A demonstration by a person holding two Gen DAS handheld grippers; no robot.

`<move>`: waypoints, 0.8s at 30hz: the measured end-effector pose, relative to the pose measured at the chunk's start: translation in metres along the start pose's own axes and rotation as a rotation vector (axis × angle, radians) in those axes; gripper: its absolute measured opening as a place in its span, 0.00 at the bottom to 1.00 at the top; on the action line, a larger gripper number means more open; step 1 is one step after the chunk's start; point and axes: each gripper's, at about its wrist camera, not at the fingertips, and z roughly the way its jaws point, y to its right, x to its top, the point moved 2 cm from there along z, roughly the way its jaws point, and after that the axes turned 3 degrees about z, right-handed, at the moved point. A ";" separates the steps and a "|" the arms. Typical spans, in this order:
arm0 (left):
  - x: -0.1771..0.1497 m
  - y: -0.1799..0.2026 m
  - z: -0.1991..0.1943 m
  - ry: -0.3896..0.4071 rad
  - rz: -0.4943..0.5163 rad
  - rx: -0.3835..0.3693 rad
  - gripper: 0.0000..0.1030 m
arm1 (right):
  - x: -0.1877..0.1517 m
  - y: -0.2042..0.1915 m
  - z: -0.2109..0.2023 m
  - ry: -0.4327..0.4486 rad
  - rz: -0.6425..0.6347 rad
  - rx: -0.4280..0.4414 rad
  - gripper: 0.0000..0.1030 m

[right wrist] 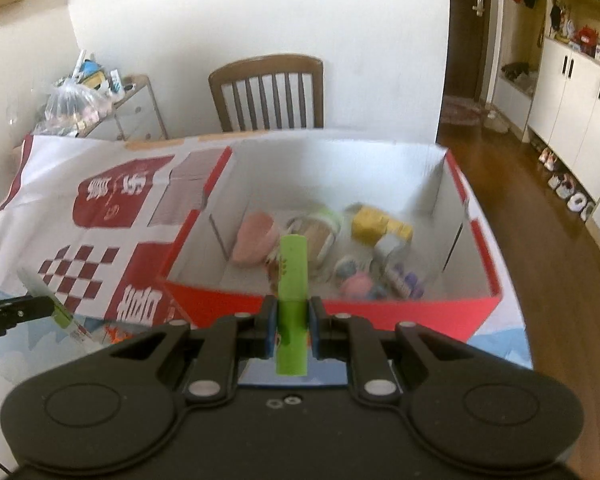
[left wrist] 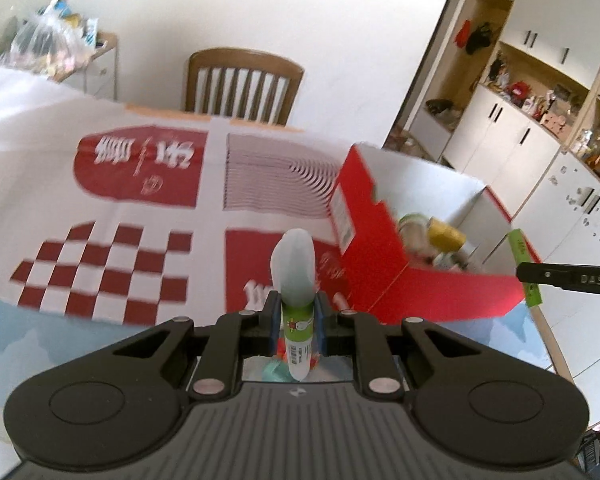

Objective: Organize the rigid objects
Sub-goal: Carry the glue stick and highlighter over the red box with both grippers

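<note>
1. Progress looks well advanced: the red box (right wrist: 380,312) already holds several small things, among them a pink cup (right wrist: 256,236), a yellow block (right wrist: 370,222) and a few blurred items that cannot be named.
2. Two things are not yet inside. The left gripper (left wrist: 296,316) is pressed together on a glue stick with a clear cap (left wrist: 296,280), which stands upright between its pads, over the tablecloth (left wrist: 112,208) and just left of the box.
3. The right gripper (right wrist: 292,320) pinches a green stick (right wrist: 292,300), also upright, in front of the near wall of the box.
4. What is left, as a judgement, is to carry both sticks over a wall and let them go inside.
5. Edges: the near wall and the left wall are tall, so each stick must pass above the rim before it goes down.
6. Room: free floor shows along the far side of the box and in its left part. The two grippers are near each other, so one should go first. The chair (right wrist: 268,92) is well apart.
</note>
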 end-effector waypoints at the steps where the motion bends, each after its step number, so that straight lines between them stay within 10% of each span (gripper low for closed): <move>1: 0.005 0.003 0.000 0.009 0.004 -0.005 0.16 | 0.004 0.001 0.000 0.009 -0.001 -0.003 0.15; 24: 0.112 0.113 0.049 0.016 0.145 -0.166 0.16 | 0.052 0.053 0.045 0.029 -0.041 -0.054 0.15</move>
